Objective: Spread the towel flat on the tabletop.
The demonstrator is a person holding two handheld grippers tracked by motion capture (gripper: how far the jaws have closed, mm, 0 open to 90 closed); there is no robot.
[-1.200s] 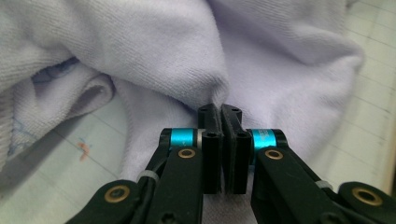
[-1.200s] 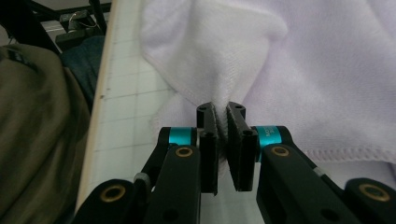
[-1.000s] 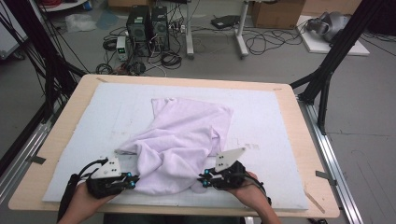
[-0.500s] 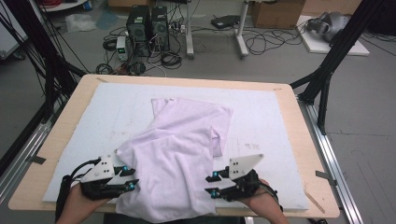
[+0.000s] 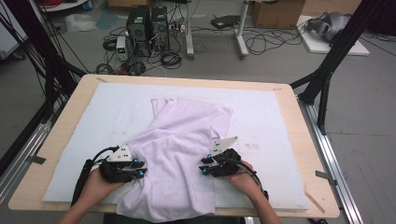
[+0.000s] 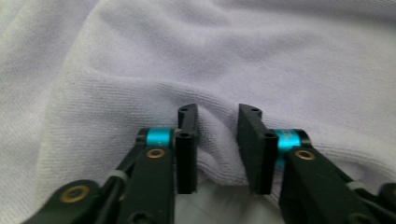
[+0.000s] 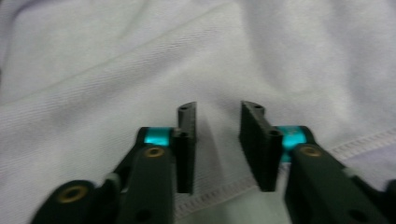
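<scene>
Lilac cotton, a short-sleeved shirt point(image 5: 180, 158), lies crumpled on a pale mat point(image 5: 74, 116) that covers a wooden table point(image 5: 60, 107); its lower hem hangs just past the mat's near edge, toward the person.

Left of the shirt, the left gripper point(image 5: 139, 169) touches the cloth's left edge. In the left gripper view its jaws stand apart with a soft ridge of fabric point(image 6: 217, 140) rising between them; they have just been narrowing, but the pads do not seem to pinch the cloth yet.

Right of the shirt, the right gripper point(image 5: 203, 167) rests at the garment's right edge near the stitched hem point(image 7: 355, 147). Its jaws are likewise parted and have just been narrowing over flat cloth; that view is slightly blurred, so contact is hard to judge.

Compared with a second ago, the shirt has been drawn toward the person and spread wider, and both grippers have let go and moved to new spots on its edges. That suggests a fresh grasp is being set up for the next smoothing or folding pull.
</scene>
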